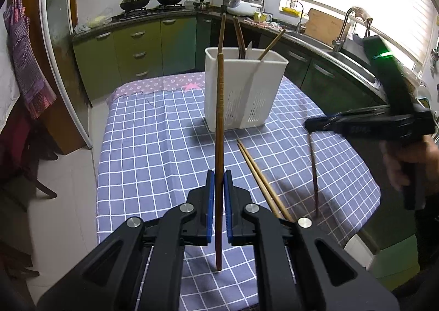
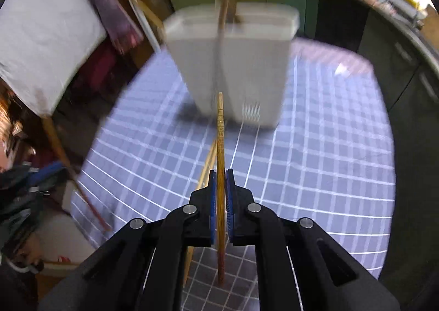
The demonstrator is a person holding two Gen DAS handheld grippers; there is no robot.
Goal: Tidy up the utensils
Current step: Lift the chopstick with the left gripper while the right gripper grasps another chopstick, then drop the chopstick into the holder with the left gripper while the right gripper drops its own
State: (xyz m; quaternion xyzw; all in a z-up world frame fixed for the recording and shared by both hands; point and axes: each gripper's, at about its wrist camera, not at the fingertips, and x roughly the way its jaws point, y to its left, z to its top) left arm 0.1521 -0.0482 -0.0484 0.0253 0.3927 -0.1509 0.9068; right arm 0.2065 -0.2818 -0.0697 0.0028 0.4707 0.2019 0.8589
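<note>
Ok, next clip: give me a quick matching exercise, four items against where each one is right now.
Items:
1. left hand-held gripper
2. right hand-held gripper
3. white holder
4. chopstick pair

Places:
A. standing on the checked tablecloth
B. lying flat on the cloth
C. shut on the brown chopstick
D. shut on the yellowish chopstick

Pairs: 1-C, 2-D, 3-A, 4-B
</note>
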